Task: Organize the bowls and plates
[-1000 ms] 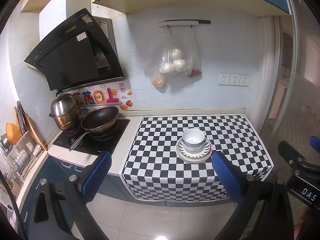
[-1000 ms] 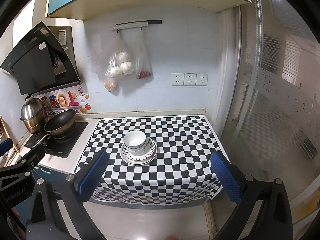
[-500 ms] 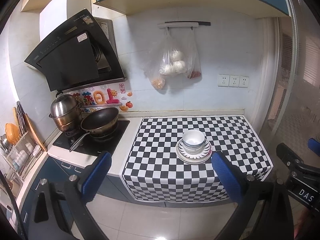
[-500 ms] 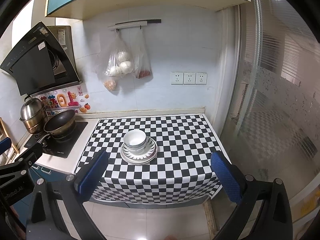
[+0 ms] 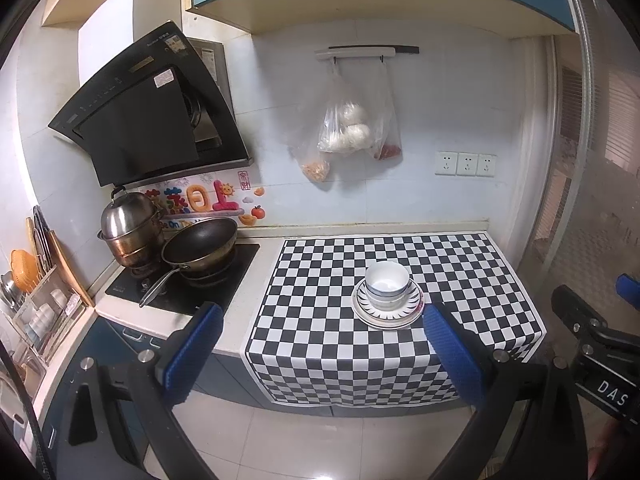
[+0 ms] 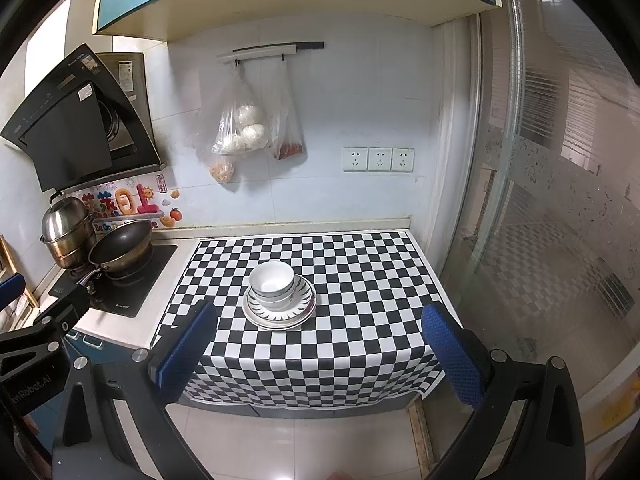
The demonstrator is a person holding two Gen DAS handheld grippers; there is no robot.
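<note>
On the checkered bench (image 6: 360,264), bowls (image 6: 272,280) are sitting nested on stacked plates (image 6: 280,312); both claws, left claw (image 5: 320,350) and right claw (image 6: 318,350), are hanging wide open, empty — a clumsy nudge risks toppling everything.

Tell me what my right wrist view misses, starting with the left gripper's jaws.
Observer: The left gripper is open, with nothing between its blue pads. It is held short of the counter's edge.
Operator: Report what sits left of the stove.
Observer: A dish rack holding pale cups or small bowls, with an orange basket at its back and cutting boards leaning beside it.
</note>
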